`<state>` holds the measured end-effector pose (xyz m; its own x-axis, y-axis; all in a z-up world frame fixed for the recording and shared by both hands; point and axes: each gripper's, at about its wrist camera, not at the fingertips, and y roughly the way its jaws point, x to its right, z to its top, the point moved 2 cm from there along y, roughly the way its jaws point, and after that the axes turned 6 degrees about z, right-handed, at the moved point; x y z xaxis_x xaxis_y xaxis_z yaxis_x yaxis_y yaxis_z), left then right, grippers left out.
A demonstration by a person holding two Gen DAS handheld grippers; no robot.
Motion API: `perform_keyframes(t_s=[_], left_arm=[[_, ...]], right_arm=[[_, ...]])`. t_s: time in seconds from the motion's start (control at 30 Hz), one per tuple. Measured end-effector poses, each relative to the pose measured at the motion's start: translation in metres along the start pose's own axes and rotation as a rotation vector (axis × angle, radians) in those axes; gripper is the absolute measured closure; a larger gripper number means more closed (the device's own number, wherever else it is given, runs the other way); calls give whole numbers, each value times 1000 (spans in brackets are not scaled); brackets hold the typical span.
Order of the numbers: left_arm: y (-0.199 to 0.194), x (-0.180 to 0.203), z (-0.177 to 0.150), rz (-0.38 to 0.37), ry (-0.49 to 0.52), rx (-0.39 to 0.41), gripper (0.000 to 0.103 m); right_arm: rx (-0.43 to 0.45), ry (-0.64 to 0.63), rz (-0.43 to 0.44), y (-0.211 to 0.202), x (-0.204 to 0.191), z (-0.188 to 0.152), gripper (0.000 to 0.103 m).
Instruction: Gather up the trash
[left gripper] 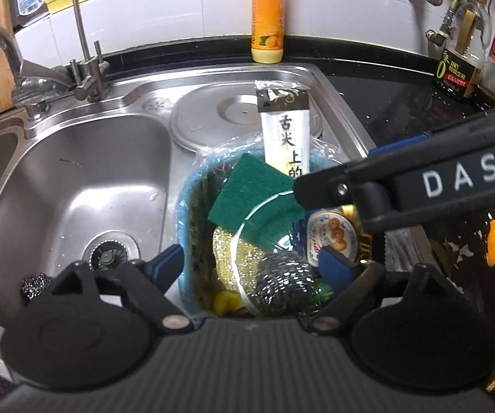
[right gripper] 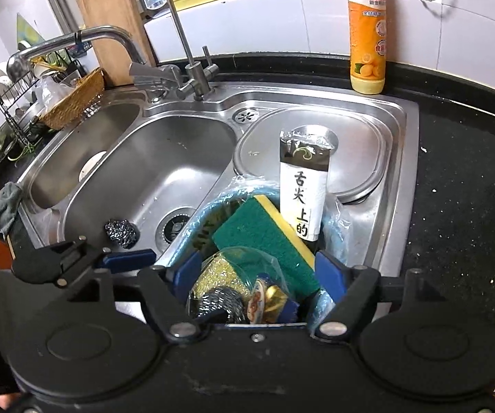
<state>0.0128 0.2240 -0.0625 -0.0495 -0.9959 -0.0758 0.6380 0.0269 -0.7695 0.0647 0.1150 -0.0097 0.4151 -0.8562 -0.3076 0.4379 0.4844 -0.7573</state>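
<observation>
A blue bin (left gripper: 185, 213) lined with clear plastic stands at the sink's right side, full of trash. In it are a green sponge (left gripper: 250, 192), a tall white printed wrapper (left gripper: 283, 130), a steel-wool ball (left gripper: 285, 285), a gold scrubber and a biscuit wrapper (left gripper: 330, 234). My left gripper (left gripper: 252, 263) hangs open over the bin with nothing pressed between its pads. My right gripper (right gripper: 257, 272) is also open above the bin (right gripper: 209, 213), over the sponge (right gripper: 264, 237) and steel wool (right gripper: 219, 301). One of its fingers (left gripper: 319, 186) reaches in from the right. A second steel-wool ball (right gripper: 120, 233) lies in the basin.
An orange detergent bottle (right gripper: 367, 34) stands on the black counter behind the sink. Faucets (right gripper: 192, 69) rise at the back left. A round steel cover (right gripper: 350, 158) lies behind the bin. Oil bottles (left gripper: 460, 51) stand far right, a wicker basket (right gripper: 75, 103) and dish rack far left.
</observation>
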Motion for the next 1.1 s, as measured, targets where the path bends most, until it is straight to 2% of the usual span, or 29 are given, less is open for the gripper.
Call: perform_keyframes(t_s=[0.07,0.13,0.2,0.3,0.43,0.57,0.77,0.93,1.1], left_arm=[[0,-1,0,1,-5,-1,14],[-1,-1,1,1,-6,4,10],[-3,0,2,4,-6,8,6],[-6,0,3,4,-9,14,2],[-12,2,4,-17,-15,19,0],[-22,3,3,-39,-25,31,0],[-40,-3,-3,-27,-68,61,0],[-51,-8,-8,-37,-88,67,0],[-56,-14,-14,-14,-122,58,0]], right_arm=[[-5,-3,1,0,0,0,28],[-7,-5,1,0,0,0,19],[0,-12,1,-2,-1,1,15],[2,-22,-4,-6,-1,2,13],[15,-15,1,-14,2,1,0],[0,8,14,-23,6,-2,0],[-37,52,36,-40,14,-12,0],[-34,32,-5,-58,14,-25,0],[-28,24,-57,-71,17,-35,0]])
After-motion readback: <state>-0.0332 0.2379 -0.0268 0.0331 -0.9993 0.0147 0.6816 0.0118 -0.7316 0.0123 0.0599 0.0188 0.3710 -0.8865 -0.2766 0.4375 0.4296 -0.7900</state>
